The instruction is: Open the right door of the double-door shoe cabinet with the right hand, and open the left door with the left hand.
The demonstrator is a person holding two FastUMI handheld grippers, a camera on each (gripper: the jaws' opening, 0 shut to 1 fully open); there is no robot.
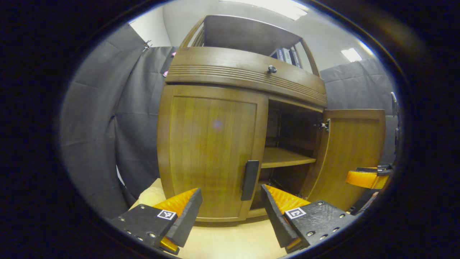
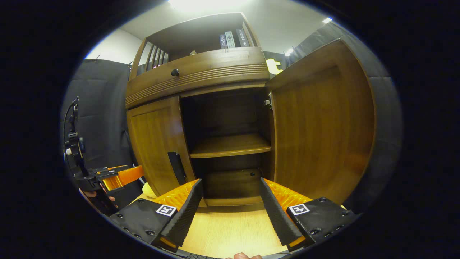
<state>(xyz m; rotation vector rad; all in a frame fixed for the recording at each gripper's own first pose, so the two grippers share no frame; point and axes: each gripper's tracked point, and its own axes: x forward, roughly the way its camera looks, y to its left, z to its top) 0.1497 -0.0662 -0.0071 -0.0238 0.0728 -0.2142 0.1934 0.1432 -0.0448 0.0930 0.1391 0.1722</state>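
In the left gripper view, the left tool is spread wide and holds nothing, hovering low in front of the shoe cabinet. The left door is shut flush, and its dark vertical handle sits on the inner edge, just above and between the tool's fingers but apart from them. The right door already stands swung out, baring an inner shelf; the right tool shows at the far right edge, near that door's outer face. In the right gripper view, the right tool is likewise wide and empty, facing the open compartment, with the right door swung well clear and the left door closed beside it, its handle untouched. The left tool shows at the lower left, held by a hand. By my reading, the right half is done and the left door is the step in hand; the next move calls for bringing the left tool forward, closing on the handle, and pulling outward along the hinge arc.
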